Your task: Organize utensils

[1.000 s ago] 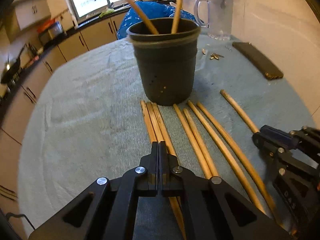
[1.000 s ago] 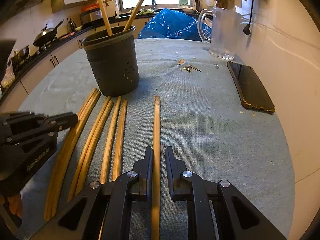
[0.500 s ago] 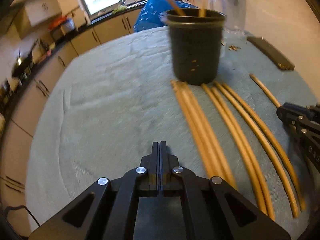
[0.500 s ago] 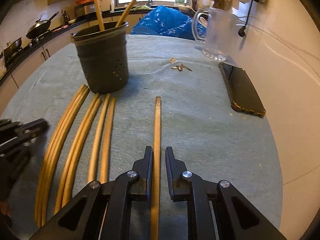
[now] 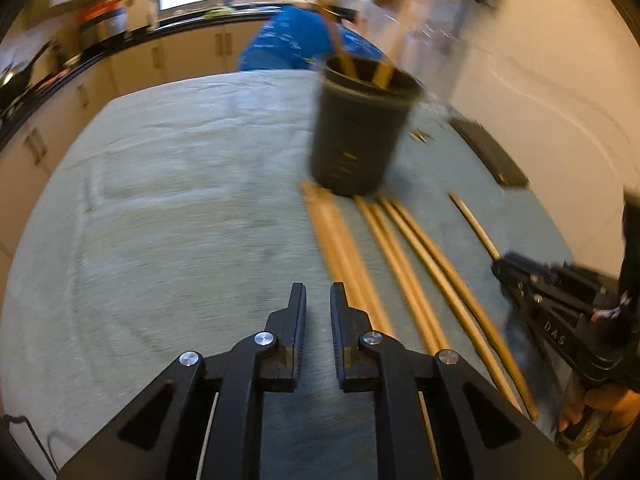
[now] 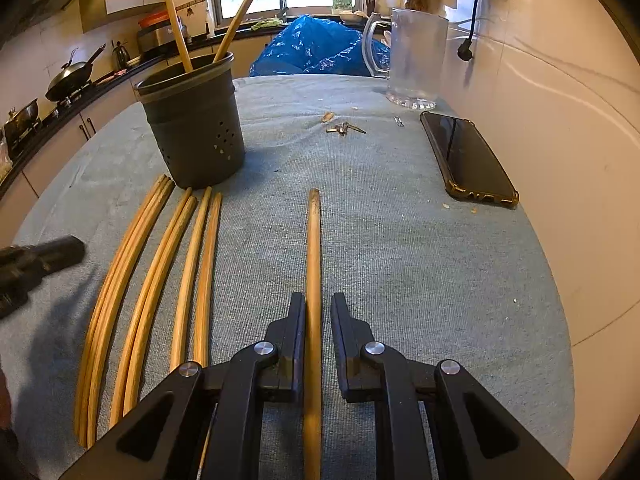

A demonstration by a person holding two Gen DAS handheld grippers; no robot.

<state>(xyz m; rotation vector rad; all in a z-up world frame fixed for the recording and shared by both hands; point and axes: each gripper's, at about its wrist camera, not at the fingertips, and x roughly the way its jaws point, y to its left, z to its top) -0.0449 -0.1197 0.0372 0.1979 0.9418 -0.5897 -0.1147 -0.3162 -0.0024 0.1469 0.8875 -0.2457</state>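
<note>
Left hand-held gripper opening, previously shut.

I'm seeing a dark grey perforated utensil holder standing upright toward the far left part of the cloth-covered table, two chopsticks leaning inside it. Six more wooden chopsticks are lying in pairs just before it. A lone chopstick is lying apart, nearer the table's middle.

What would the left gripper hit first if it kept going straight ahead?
Probably just the bare tablecloth. The left gripper, fingers opening and empty, points down left of the chopsticks; the pot stands further right. Depth is blurry.
</note>
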